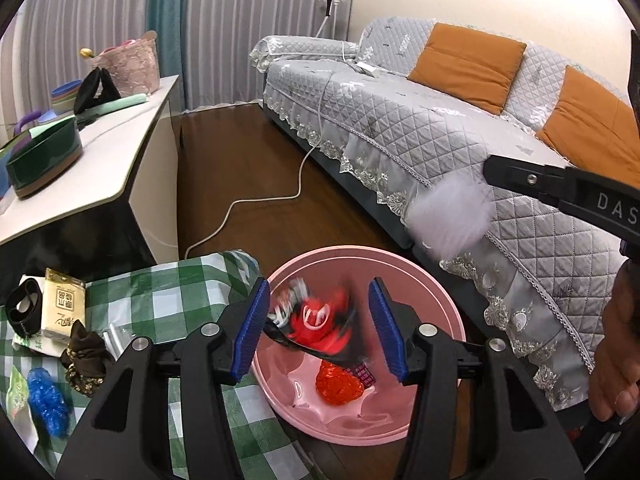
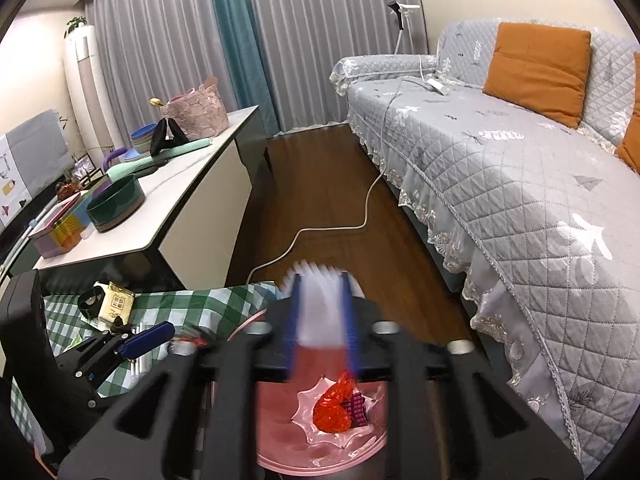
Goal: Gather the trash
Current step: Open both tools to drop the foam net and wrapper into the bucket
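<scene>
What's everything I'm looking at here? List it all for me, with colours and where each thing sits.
Bin: one, pink, on the floor beside the sofa.
Snack wrapper: one, red and black, blurred, over the bin between the open left fingers.
Crumpled wrapper: one, red, in the bin bottom.
White wad: one, white, blurred, clamped in the right tool.
Checked cloth: one, green and white, left of the bin.
Tissue pack: one, cream, on the cloth.
Sofa: one, grey quilted cover.
Cushions: two, orange, on the sofa.
Cable: one, white, across the floor.
Left tool: black, blue pads.
Right tool: black, blue pads.
</scene>
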A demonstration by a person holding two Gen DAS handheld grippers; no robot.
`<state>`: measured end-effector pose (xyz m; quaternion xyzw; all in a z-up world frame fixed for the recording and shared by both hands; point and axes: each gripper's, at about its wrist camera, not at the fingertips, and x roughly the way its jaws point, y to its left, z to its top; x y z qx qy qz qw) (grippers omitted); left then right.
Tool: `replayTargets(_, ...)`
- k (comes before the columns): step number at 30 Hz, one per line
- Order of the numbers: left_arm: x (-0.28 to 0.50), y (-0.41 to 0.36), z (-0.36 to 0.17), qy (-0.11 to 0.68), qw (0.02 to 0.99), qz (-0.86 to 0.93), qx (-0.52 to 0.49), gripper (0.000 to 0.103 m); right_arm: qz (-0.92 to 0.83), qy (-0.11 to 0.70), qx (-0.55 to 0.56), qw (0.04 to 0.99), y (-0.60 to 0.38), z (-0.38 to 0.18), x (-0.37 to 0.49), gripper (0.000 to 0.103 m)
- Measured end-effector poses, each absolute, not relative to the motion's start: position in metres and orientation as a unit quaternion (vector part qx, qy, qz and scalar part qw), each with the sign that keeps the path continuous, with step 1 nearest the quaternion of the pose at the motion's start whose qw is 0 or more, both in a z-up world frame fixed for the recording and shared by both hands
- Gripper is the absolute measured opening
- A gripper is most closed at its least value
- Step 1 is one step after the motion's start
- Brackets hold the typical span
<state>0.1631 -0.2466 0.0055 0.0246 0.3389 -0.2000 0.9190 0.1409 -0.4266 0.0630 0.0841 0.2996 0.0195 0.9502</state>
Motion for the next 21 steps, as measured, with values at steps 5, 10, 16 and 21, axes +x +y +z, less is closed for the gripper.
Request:
replayTargets(5,0.158,-0.245,0.01,0.335,0.921,-0.198,0.025,0.051,0.013,0.293,0.088,0.952,-0.429,0.066,0.137,0.047)
replayTargets(10,0.149,-0.237,0.015,0.332,0.923,-0.194,0.026,0.051,0.012,0.291,0.102,0.951,-0.433,0.066,0.136,0.047)
replayTargets(16,0.133,-0.212,0.021,0.329,0.927,-0.178,0.023,0.051,0.021,0.288,0.104,0.952,-0.425,0.07,0.134,0.047)
replayTargets(21,0.119,-0.179,0.028,0.329,0.93,-0.161,0.024,0.051,0.035,0.28,0.101,0.954,-0.407,0.081,0.13,0.047)
